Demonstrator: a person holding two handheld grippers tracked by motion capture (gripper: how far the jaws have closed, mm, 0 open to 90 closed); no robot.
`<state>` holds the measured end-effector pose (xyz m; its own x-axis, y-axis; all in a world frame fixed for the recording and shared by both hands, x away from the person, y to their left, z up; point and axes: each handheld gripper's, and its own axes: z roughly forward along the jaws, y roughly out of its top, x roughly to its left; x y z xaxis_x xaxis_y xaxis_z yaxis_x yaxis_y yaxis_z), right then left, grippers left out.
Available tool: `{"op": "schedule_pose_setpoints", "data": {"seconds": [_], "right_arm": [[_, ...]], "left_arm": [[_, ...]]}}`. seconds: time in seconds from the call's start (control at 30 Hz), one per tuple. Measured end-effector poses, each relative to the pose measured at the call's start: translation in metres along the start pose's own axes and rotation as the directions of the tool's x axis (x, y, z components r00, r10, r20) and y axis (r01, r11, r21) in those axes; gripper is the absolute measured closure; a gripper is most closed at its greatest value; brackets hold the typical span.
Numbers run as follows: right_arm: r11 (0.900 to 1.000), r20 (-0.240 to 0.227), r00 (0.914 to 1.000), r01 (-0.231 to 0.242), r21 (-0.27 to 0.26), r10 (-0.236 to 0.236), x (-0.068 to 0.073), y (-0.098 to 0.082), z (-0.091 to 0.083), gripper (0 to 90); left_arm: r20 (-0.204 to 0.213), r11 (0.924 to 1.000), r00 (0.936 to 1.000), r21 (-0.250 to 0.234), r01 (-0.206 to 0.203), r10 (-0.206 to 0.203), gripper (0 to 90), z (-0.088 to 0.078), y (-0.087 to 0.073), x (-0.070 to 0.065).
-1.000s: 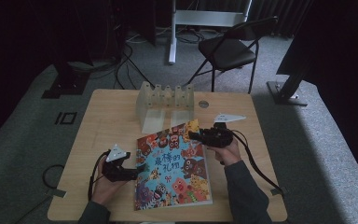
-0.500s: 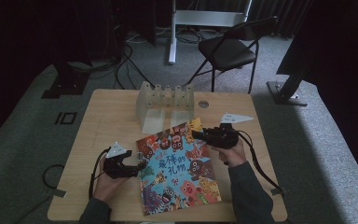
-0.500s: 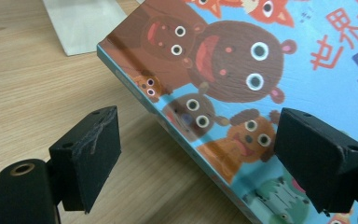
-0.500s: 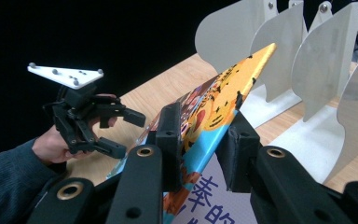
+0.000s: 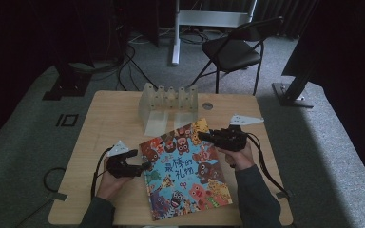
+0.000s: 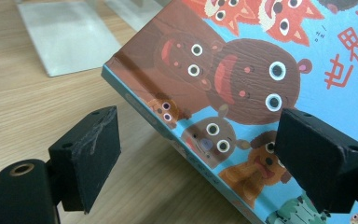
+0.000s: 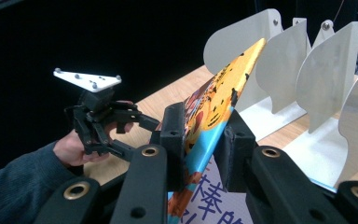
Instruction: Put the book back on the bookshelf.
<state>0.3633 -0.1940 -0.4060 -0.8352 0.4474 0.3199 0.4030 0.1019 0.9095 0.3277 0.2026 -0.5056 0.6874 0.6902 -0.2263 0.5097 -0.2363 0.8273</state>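
A colourful picture book (image 5: 185, 171) with cartoon animals lies slanted across the middle of the wooden table (image 5: 104, 118). My right gripper (image 5: 205, 137) is shut on the book's far right edge (image 7: 214, 100), its pads (image 7: 173, 135) pressing both faces, and its jaws have just closed tighter. That edge is raised off the table. My left gripper (image 5: 145, 166) stands open at the book's left edge. In the left gripper view the book's spine (image 6: 168, 128) lies between the wide-apart pads (image 6: 91, 154), which do not touch it. The left gripper (image 7: 144, 122) also shows in the right gripper view.
A white rack of upright dividers (image 5: 167, 100) stands at the back of the table, just beyond the book, with its flat base plate (image 6: 60, 42) near my left gripper. A small round disc (image 5: 207, 105) lies beside it. A black folding chair (image 5: 233, 52) stands behind the table.
The book has swung counter-clockwise and shifted right, its far right edge lifting with my right gripper. My left gripper has stayed where it was.
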Motion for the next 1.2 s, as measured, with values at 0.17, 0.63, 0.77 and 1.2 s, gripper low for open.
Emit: {"op": "schedule_pose_setpoints", "data": {"seconds": [0.17, 0.63, 0.77, 1.2], "right_arm": [[1.0, -0.023, 0.9997, 0.003, -0.02, -0.004, 0.001, 0.002, -0.004, 76.5], [0.999, -0.053, 0.998, 0.032, -0.035, -0.034, 0.003, 0.004, -0.01, 76.0], [0.999, -0.015, 0.9984, 0.054, 0.001, -0.054, 0.002, 0.005, -0.013, 72.2], [0.992, 0.112, 0.9879, 0.099, 0.079, -0.107, -0.001, 0.003, -0.015, 59.4]], "left_arm": [[0.087, 0.9994, 0.9956, 0.001, 0.035, -0.035, 7.4, 0.005, 0.006, 0.005], [0.264, 0.9913, 0.9595, -0.06, 0.117, -0.097, 17.6, 0.006, 0.024, 0.019], [0.264, 0.9914, 0.96, -0.064, 0.114, -0.093, 28.9, 0.0, 0.026, 0.02], [0.191, 0.996, 0.9815, -0.086, 0.024, -0.007, 46.3, -0.022, 0.048, 0.008]]}}
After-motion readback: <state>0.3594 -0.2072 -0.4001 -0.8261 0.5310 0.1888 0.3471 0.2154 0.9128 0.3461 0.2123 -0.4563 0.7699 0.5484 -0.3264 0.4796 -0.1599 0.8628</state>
